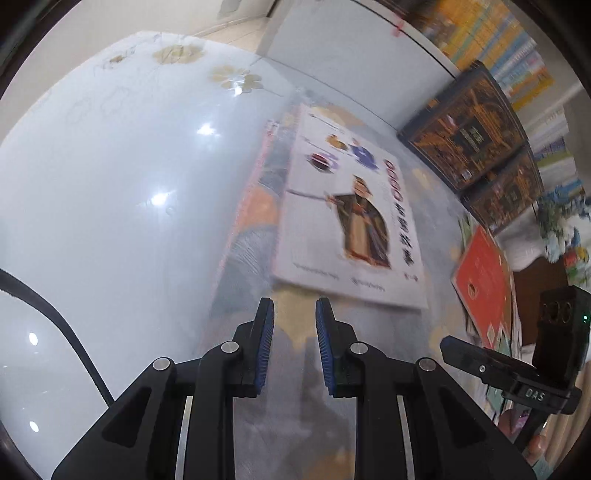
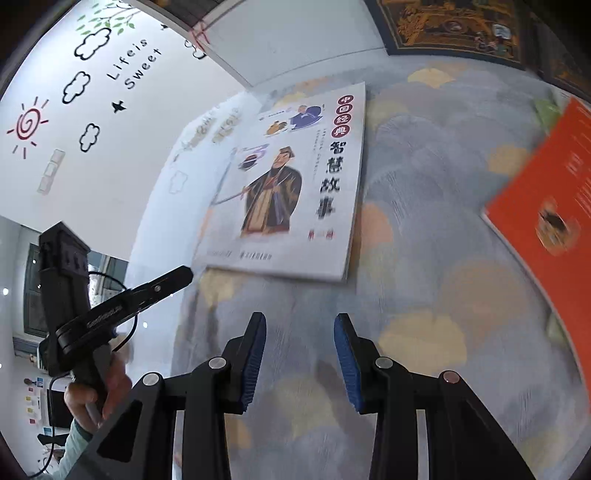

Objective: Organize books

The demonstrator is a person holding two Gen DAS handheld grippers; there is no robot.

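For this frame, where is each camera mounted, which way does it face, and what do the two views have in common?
Left wrist: on the left gripper, looking along its open fingers over the patterned grey tablecloth at the white storybook with a robed figure; the right gripper shows at far right.
Right wrist: on the right gripper, fingers open, facing the same storybook; the left gripper and the hand holding it show at lower left.
Shared: the storybook, the orange-red book, the dark ornate books.

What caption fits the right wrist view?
Open right gripper hovers above a patterned tablecloth, facing a white storybook, orange book at right.
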